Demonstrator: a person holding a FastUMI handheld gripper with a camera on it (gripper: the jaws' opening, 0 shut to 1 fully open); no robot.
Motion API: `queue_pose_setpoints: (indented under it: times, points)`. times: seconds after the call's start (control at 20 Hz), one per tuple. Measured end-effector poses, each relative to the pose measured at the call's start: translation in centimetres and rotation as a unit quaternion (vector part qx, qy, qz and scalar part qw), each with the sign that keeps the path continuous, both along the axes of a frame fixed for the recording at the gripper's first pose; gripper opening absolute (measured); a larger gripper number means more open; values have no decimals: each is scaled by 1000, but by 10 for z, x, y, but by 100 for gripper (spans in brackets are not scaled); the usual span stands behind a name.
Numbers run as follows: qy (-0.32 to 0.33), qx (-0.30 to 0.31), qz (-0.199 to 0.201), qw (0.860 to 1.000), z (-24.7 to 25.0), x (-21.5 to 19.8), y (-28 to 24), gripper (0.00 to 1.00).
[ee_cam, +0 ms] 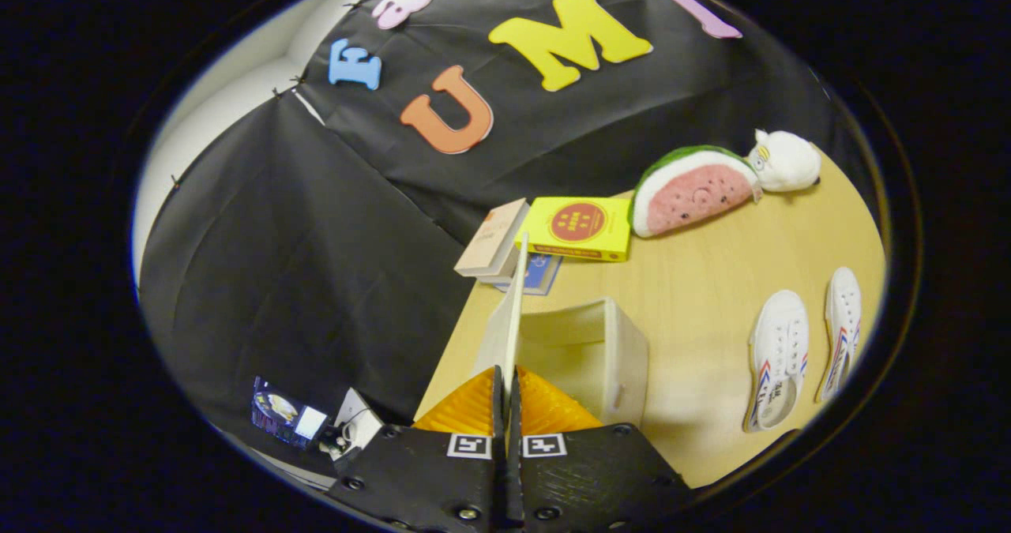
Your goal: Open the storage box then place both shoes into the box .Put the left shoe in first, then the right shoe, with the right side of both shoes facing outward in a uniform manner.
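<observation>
— Backdrop?
— Black cloth wall [316,225] behind, pale wooden table [711,296] ahead and tilted in view.

— Jaws?
— Gripper [505,395] nearly closed, just a thin slit left between the fingers. Pinched in that slit: the lower edge of the storage box lid [515,304], a thin cream panel seen edge-on, standing up and running straight ahead from the fingertips. Both fingers [466,411] pressed against it, one on each face.

— Box itself?
— Storage box [600,351], cream, just ahead and slightly right of the fingers, resting on the table. Open, hollow inside visible, nothing seen within. Lid raised along its left side.

— Shoes?
— Two white sneakers with red and blue stripes, well right of the jaws and apart from the box, lying side by side on the table. Nearer one [778,355] closer to the box, farther one [841,328] just beside it toward the table edge. Neither in the box. Which is left and which right: cannot tell.

— Beyond the fingers?
— Yellow box [580,229] past the lid's top edge, a tan book [494,241] just left of it, a blue book [541,274] peeking from beneath. Farther right, a watermelon-slice plush [691,189] touching a white plush toy [786,160] near the wall.
</observation>
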State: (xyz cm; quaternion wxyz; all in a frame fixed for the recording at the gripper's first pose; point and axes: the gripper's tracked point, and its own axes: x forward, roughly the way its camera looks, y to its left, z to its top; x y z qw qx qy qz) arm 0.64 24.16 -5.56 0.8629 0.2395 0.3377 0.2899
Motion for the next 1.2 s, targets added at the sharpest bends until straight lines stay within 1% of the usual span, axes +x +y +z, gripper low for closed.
queue_pose_setpoints:
  times: [0.1, 0.25, 0.45, 0.5, 0.55, 0.6, 0.65, 0.7, 0.75, 0.8, 0.85, 1.0, 1.2]
  points:
    - [-18, -2, 13, 1000, 25, -6, 27, 0]
    - [-26, 7, 32, 999, 49, -14, 77, 0]
    - [-35, 7, 51, 998, 63, -17, 137, 0]
    - [-34, 6, 52, 998, 62, -16, 150, 3]
    - [-33, 4, 52, 998, 62, -15, 162, 3]
    - [-30, 3, 54, 998, 60, -14, 173, 7]
    - [-32, 1, 56, 998, 60, -13, 185, 7]
    - [-37, -4, 57, 998, 60, -11, 193, 12]
    - [-46, -10, 62, 997, 60, -13, 203, 14]
    - [-58, -20, 63, 996, 60, -12, 208, 22]
    - [-74, -29, 61, 995, 62, -11, 212, 23]
    - [-122, -60, 50, 989, 68, -4, 212, 45]
    - [-158, -84, 34, 983, 74, 6, 197, 75]
